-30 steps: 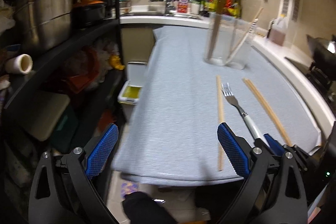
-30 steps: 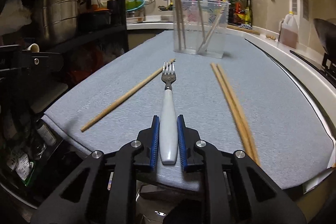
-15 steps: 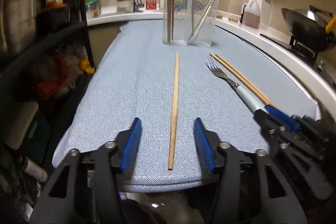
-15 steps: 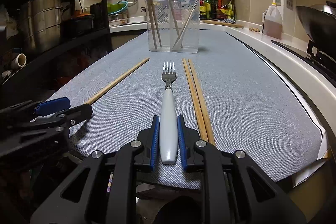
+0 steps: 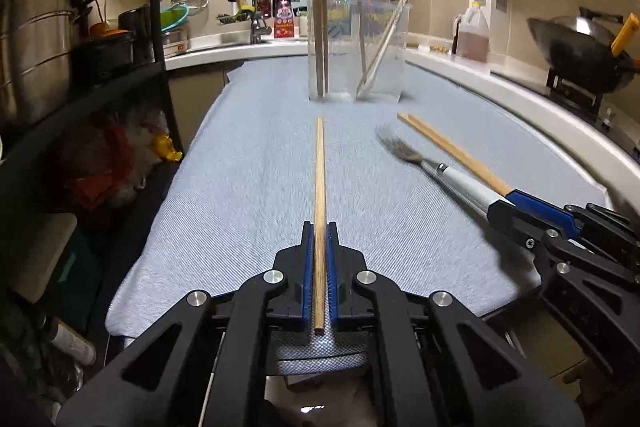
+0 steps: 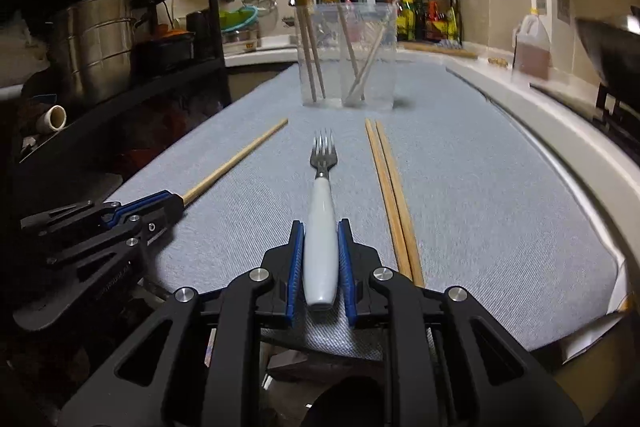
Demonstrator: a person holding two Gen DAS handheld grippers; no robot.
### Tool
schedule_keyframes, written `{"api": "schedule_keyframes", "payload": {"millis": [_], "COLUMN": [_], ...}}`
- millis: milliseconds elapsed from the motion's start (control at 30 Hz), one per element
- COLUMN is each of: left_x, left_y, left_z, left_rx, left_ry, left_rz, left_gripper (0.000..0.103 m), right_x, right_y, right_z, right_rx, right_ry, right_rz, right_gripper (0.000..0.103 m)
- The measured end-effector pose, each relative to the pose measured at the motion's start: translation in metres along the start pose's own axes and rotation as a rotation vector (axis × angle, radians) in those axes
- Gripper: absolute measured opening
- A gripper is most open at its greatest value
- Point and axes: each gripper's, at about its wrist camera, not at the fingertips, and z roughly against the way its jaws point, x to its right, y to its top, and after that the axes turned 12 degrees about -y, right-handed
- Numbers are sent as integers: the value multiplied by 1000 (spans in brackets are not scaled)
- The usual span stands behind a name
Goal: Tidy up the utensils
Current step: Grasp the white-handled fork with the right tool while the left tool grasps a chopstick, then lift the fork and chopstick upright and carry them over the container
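Where the single wooden chopstick [image 5: 320,187] lies on the grey mat [image 5: 248,195], your left gripper [image 5: 319,267] has its blue pads pressed tight on its near end. Your right gripper [image 6: 320,267] pinches the white handle of the fork [image 6: 322,211] — narrowly parted, pads touching it. A chopstick pair [image 6: 390,195] lies just beside; the clear holder [image 6: 346,55] stands beyond.

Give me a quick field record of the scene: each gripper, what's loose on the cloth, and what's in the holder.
left gripper: shut on single chopstick
right gripper: shut on fork, by its white handle
loose on cloth: chopstick pair, side by side, right of the fork
holder: clear, two compartments, upright at far end
holder contents: chopsticks in the left compartment; one chopstick and a pale-handled utensil leaning in the right
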Motion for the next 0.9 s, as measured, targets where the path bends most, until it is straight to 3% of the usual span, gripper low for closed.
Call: {"api": "schedule_keyframes", "payload": {"millis": [333,600,900], "left_x": [6,5,2], "left_y": [51,90,120], "left_z": [55,63,61], "left_rx": [156,193,181], "left_ry": [-13,-50,-91], "left_rz": [-68,-95,-101], "left_gripper": [6,6,6], "right_x": [2,12,23], "right_y": [35,68,106], "right_z": [32,31,19], "right_rx": [116,134,141], "right_ry": [3,7,26], "right_rz": [11,-25,-62], "right_gripper": [17,17,17]}}
